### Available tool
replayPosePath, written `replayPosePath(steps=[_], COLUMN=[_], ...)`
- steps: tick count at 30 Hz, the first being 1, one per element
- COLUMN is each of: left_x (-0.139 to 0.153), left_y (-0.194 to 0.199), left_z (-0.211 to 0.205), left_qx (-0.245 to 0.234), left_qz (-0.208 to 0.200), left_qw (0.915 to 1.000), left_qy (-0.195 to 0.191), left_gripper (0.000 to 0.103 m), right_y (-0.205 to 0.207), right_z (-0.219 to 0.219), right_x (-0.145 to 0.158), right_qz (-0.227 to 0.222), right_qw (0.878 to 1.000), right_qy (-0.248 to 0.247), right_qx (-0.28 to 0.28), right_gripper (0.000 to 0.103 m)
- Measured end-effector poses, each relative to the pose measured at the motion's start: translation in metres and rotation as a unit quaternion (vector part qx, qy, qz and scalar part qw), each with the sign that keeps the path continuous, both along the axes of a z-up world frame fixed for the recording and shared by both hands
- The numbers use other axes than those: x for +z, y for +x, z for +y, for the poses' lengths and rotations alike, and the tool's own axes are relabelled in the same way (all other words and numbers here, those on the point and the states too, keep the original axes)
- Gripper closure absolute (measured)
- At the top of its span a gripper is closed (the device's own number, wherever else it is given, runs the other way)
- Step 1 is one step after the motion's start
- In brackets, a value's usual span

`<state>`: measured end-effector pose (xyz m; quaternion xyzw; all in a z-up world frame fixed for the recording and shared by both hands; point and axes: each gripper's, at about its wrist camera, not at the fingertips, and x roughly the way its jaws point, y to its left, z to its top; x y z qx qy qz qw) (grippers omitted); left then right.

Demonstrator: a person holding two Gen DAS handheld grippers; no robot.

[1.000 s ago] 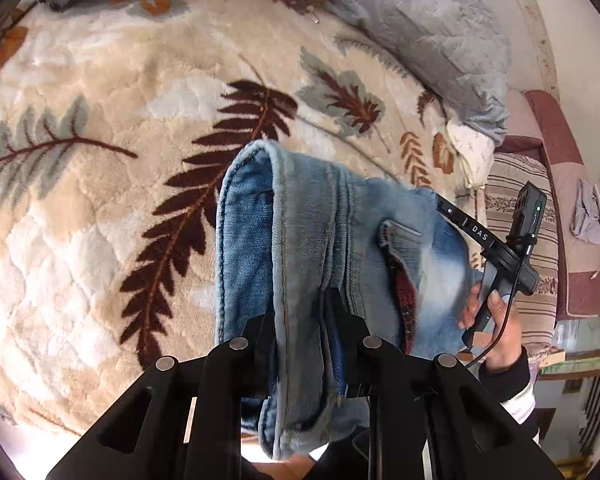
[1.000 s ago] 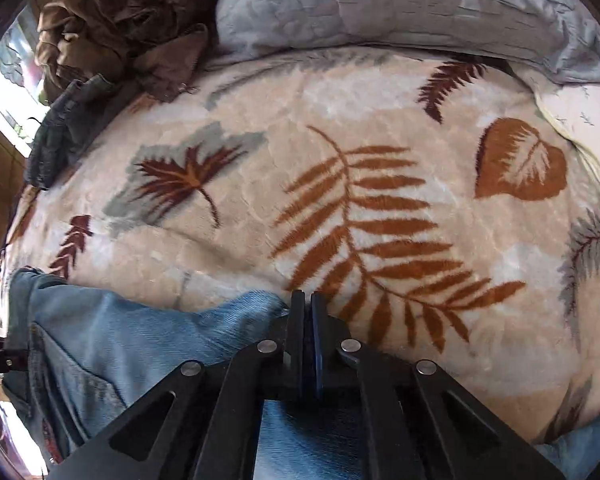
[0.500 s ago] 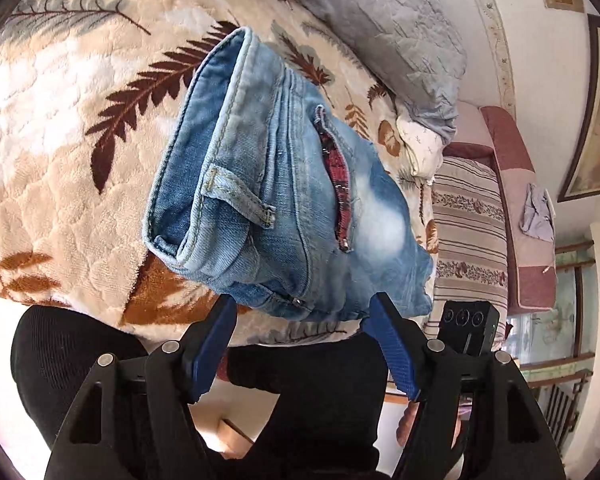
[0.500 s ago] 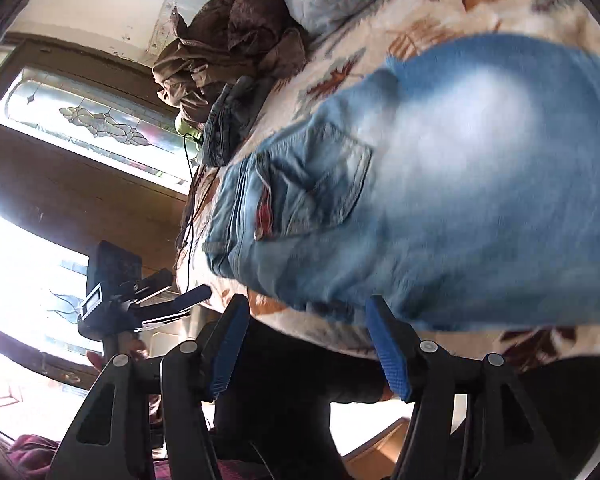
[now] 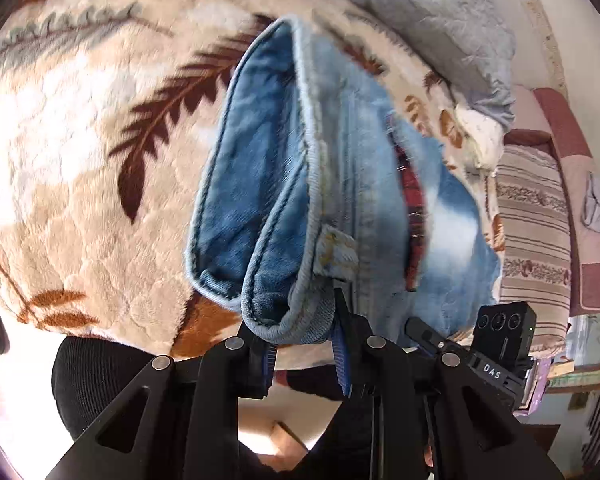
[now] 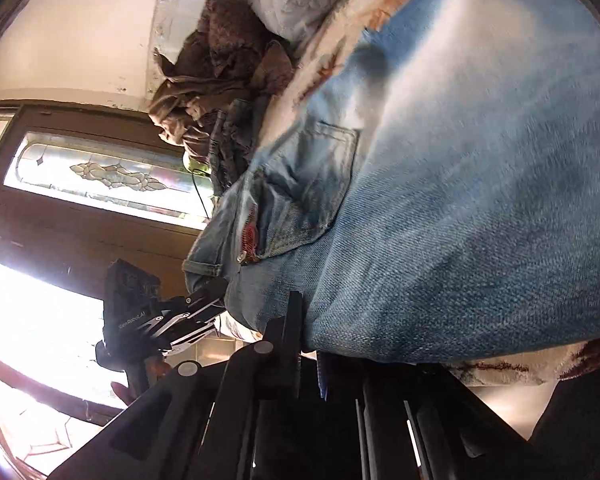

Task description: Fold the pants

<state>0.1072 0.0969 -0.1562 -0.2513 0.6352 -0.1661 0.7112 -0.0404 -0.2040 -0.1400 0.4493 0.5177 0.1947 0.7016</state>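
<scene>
A folded bundle of faded blue denim pants (image 5: pixel 340 184) lay at the near edge of a cream plush blanket with brown fern leaves (image 5: pixel 80 152), filling the centre of the left wrist frame and the right half of the right wrist frame. The black left gripper (image 5: pixel 304 340), at bottom centre, had its blue-padded jaws narrowed around the thick waistband roll, apparently gripping it. The black right gripper (image 6: pixel 308 360), at bottom centre of its frame, sat against the bundle's lower edge; the pictures did not show whether its jaws had closed on cloth.

The risk appeared to be the stack coming undone: the left grip seemed to catch only the outer roll, so a pull might drag inner layers loose. The bundle might also slide off the blanket edge. A heap of brown clothes (image 6: pixel 220 76) lay upper left.
</scene>
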Motion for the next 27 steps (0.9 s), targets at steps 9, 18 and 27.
replayPosePath(steps=[9, 18, 27], left_x=[0.116, 0.160, 0.088], left_y=[-0.038, 0.013, 0.093], left_z=[0.004, -0.201, -0.492], left_qx=[-0.128, -0.291, -0.433], left_qz=[-0.154, -0.189, -0.105], left_qw=[0.9794, 0.9343, 0.8909], left_qy=[0.029, 0.084, 0.090], left_gripper=[0.058, 0.033, 0.034], right_y=[-0.052, -0.157, -0.138], right_z=[-0.078, -0.263, -0.301], right_x=[0.041, 0.029, -0.014], right_qz=[-0.056, -0.042, -0.102], right_qw=[0.996, 0.917, 0.913], right_qy=[-0.018, -0.096, -0.021], right_qx=[-0.070, -0.384, -0.395], right_gripper=[0.061, 0.051, 0.051])
